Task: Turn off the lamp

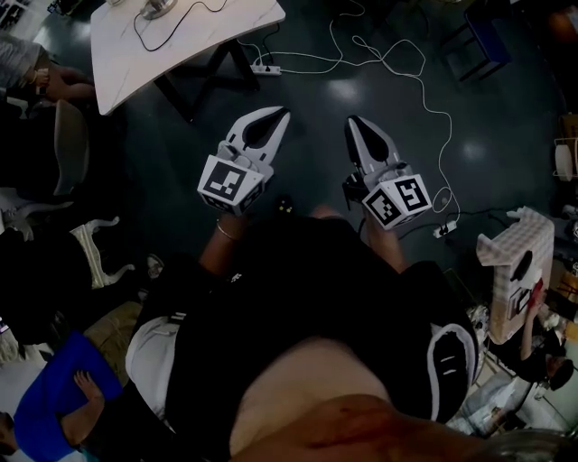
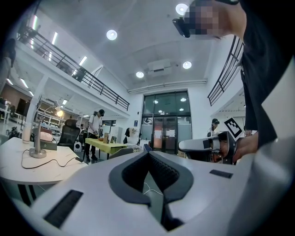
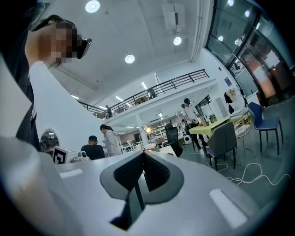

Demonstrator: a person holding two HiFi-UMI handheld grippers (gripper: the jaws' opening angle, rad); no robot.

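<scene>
Head view was dim. The lamp [image 1: 155, 9] was cut off at the top edge, with only its base and cord showing on the white table [image 1: 181, 50]. Left gripper view showed it whole, head glowing, well apart from both tongs. Left gripper [image 1: 283, 113] and right gripper [image 1: 354, 121] had jaws pressed together, nothing between them.

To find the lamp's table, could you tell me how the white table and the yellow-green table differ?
The white table is pale, the yellow-green table bright. The white table bears the lit desk lamp and its cable; the yellow-green table holds small things too far to name. The white table lies near in the left gripper view; the yellow-green table stands farther back, with a person beside it. Both have flat tops.
</scene>
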